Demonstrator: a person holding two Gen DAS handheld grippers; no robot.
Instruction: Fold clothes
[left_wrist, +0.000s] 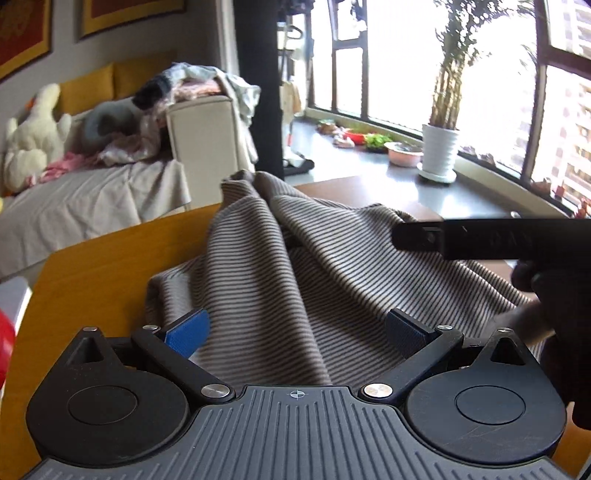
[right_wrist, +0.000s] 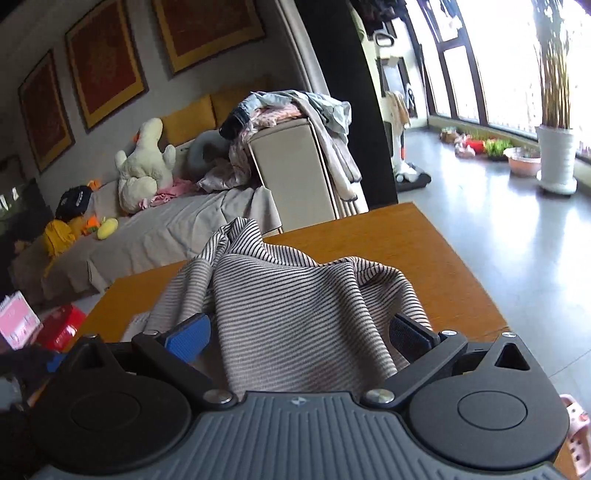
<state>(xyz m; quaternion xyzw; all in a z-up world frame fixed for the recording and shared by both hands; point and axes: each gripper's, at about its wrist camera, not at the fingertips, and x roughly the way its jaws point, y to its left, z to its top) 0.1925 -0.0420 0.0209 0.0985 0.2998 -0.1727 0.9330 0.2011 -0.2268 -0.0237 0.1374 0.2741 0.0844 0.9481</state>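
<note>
A grey-and-dark striped garment (left_wrist: 314, 266) lies bunched on an orange wooden table (left_wrist: 96, 266). My left gripper (left_wrist: 295, 332) is open, its blue pads wide apart just above the cloth's near edge. The right gripper's black body (left_wrist: 480, 236) reaches in from the right over the garment. In the right wrist view the same garment (right_wrist: 288, 306) rises in folds between the open fingers of my right gripper (right_wrist: 299, 336), draping over the gripper's front. The table (right_wrist: 424, 251) extends beyond it.
A sofa (left_wrist: 92, 199) with a plush duck (left_wrist: 33, 136) and a heap of clothes (right_wrist: 288, 107) stands behind the table. A potted plant (left_wrist: 439, 151) and bowls sit by the windows. A red box (right_wrist: 61, 326) and a pink item lie left of the table.
</note>
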